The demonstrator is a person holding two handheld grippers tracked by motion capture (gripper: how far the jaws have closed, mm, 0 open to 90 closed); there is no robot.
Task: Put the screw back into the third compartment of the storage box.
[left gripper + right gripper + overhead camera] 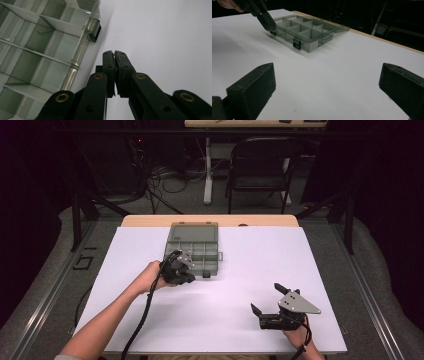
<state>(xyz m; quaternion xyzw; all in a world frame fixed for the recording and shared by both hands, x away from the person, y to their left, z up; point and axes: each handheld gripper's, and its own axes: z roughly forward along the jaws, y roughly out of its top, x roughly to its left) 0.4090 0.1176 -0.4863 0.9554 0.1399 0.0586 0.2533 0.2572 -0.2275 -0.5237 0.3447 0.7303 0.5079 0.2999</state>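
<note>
A clear grey compartment box (197, 252) sits at the back middle of the white table cover, its lid (194, 231) folded open behind it. Its dividers (37, 50) look empty. My left gripper (189, 277) is shut with nothing between its jaws, its tip (115, 53) just off the box's front edge near a black latch (95, 30). From the right gripper view, the left gripper (268, 23) points down at that latch (272, 32); the box (304, 31) has a second latch (297, 45). My right gripper (268, 298) stands open over bare table at the front right (328, 77).
The white sheet (225, 290) covers a wooden table whose edge (210, 220) shows at the back. A dark folding chair (260, 165), a white table leg (208, 170) and cables lie on the floor beyond.
</note>
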